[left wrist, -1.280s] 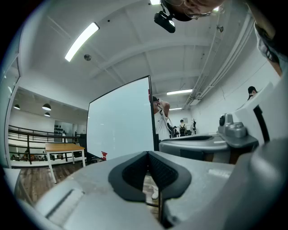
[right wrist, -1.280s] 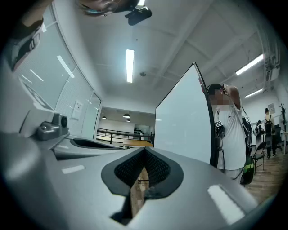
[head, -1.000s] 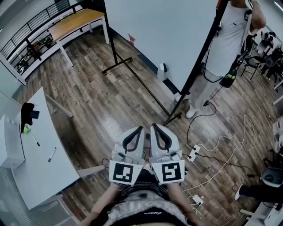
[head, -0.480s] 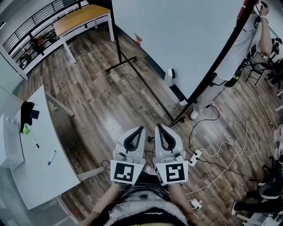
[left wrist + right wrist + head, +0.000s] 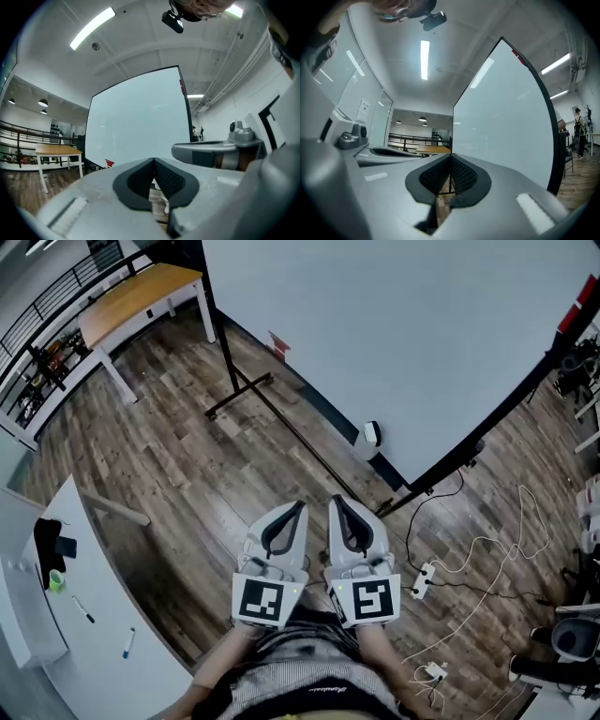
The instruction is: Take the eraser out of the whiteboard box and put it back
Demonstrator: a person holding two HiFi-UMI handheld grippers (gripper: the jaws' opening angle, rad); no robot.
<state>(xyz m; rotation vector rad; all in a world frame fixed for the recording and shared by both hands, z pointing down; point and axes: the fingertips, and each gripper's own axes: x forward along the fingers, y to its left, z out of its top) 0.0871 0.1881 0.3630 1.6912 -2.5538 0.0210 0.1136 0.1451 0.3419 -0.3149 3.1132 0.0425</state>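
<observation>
The jaws of the left gripper and of the right gripper are pressed together at their tips, with nothing held between them. Both are carried level and side by side above the wooden floor. Ahead of them, near but not within reach, the whiteboard is seen on its black stand. The small white and dark fitting at its lower edge is judged to be the whiteboard box. The eraser cannot be made out at this size and is presumed to sit inside that box. The approach is judged to be the step in hand: one gripper should be brought squarely up to the box, and its jaws opened only once the eraser is faced. The stand's feet and the cables on the floor should be avoided.
</observation>
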